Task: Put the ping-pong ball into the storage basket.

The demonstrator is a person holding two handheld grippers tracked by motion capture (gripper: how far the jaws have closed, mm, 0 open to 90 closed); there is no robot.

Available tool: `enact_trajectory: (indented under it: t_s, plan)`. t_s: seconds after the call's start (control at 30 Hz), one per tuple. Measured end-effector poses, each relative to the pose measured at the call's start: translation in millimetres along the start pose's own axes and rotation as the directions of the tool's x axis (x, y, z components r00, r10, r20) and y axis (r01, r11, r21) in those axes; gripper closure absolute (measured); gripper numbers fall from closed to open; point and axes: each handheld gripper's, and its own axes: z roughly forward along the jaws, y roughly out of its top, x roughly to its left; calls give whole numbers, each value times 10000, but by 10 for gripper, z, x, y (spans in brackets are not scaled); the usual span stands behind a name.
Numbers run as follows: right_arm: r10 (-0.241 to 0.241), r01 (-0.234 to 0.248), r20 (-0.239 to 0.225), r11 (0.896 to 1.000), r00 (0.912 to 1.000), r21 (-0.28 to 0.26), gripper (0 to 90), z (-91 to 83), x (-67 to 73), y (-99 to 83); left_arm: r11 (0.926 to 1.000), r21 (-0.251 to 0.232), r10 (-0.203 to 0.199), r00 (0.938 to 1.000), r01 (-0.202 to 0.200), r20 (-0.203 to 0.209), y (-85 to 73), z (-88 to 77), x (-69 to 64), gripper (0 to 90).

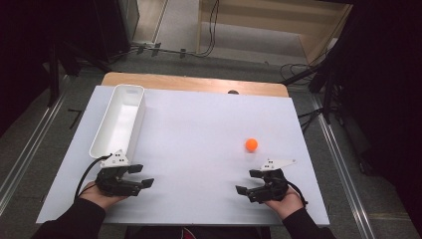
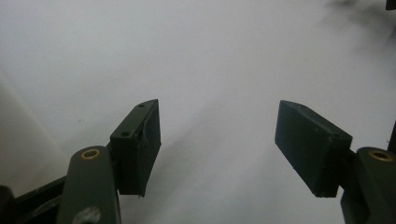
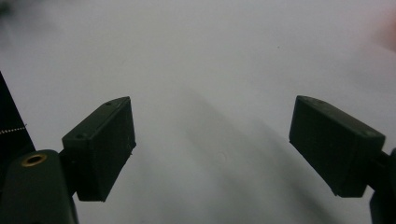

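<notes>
A small orange ball [image 1: 251, 144] rests on the white board [image 1: 199, 129], right of centre. My right gripper [image 1: 246, 181] lies near the front edge, just in front of the ball and apart from it, jaws pointing left. It is open [image 3: 212, 144] with bare board between its pads; a faint orange blur [image 3: 390, 28] shows at that view's upper right edge. My left gripper [image 1: 144, 175] sits at the front left, jaws pointing right, open [image 2: 219, 140] and holding nothing. A long white bin [image 1: 119, 122] stands just behind it.
The white board covers a wooden table [image 1: 194, 82] whose far strip shows. Dark stands and cables [image 1: 318, 74] surround the table on the floor. The bin's near end [image 1: 107, 149] is close to the left gripper's grey plate.
</notes>
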Motion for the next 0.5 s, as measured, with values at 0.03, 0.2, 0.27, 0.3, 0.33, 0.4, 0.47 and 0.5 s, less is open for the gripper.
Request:
enact_trajectory:
  t_s: [0.03, 0.2, 0.27, 0.3, 0.33, 0.4, 0.47, 0.5]
  plan:
    - [-3, 3, 3, 10000, 10000, 4, 130, 1, 0, 0, 10000, 39, 16, 10000, -16, -11, 1, -4, 0, 319]
    - [-43, 43, -4, 10000, 10000, -8, 131, 8, -5, 0, 10000, -16, 13, 10000, -13, 7, -2, -2, 3, 319]
    - [-7, 7, 0, 10000, 10000, 14, 130, 6, -3, 0, 10000, 2, -12, 10000, 12, 36, -3, -2, 1, 319]
    - [-7, 7, 0, 10000, 10000, 14, 130, 6, -3, 0, 10000, 39, -43, 10000, 43, 59, -2, -4, 0, 319]
    - [19, -19, -4, 10000, 10000, 5, 130, 5, -2, 0, 10000, 88, -44, 9999, 43, 119, -1, -8, 1, 319]
    - [3, -3, -18, 10000, 10000, 25, 130, -2, -4, -3, 10000, 6, 39, 9999, -39, 142, -10, -15, 6, 319]
    - [30, -30, -24, 10000, 10000, 21, 130, -3, -4, -3, 10000, 84, 44, 9999, -45, 93, -22, -34, 24, 319]
    - [3, -3, -15, 10000, 10000, -6, 131, -3, -8, -3, 10000, 48, -21, 10000, 21, 82, -31, -39, 41, 318]
